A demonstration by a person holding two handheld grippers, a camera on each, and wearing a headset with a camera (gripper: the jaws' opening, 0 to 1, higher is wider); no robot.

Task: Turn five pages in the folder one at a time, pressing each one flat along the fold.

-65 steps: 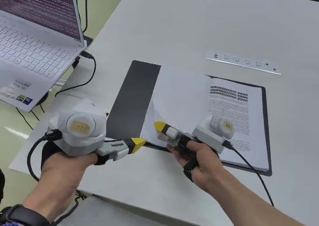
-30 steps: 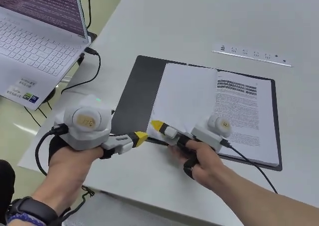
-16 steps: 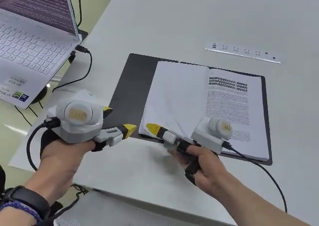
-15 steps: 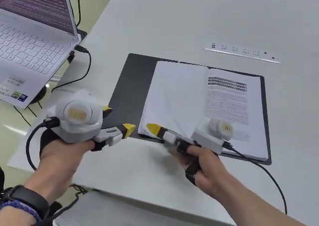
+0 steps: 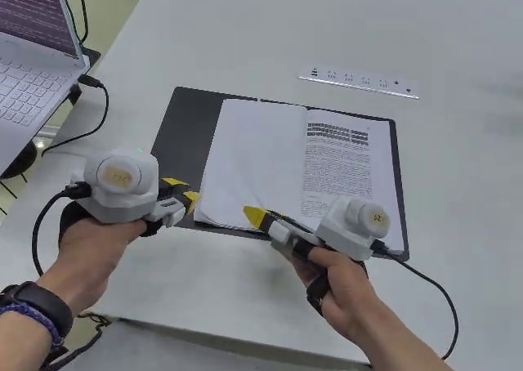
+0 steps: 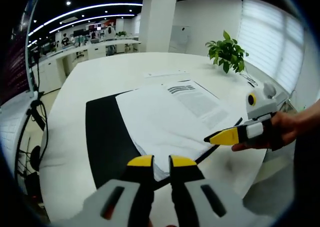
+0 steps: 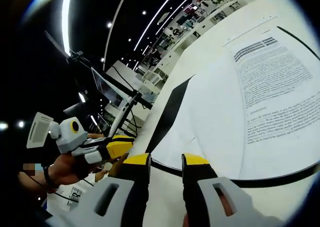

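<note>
White workbench in an open-plan office, seen from the head view. The folder lies open near the front edge of the bench. Its black inside cover is exposed at the left, a blank page lies turned over beside it, and a printed page lies at the right.

The blank page appears nearly flat, so the step in hand is judged to be pressing it along the fold, or readying for the following turn. The next move calls for a tip drawn down the fold, then a pinch on the free edge of the printed page alone.

The left gripper hovers just off the lower left corner of the blank page, its jaws a narrow gap apart and holding nothing. The right gripper sits at the near edge of the pages close to the fold, its jaws parted somewhat wider and empty. Whether it touches the paper cannot be told.

A power strip lies beyond the folder, and a laptop stands at the far left.
</note>
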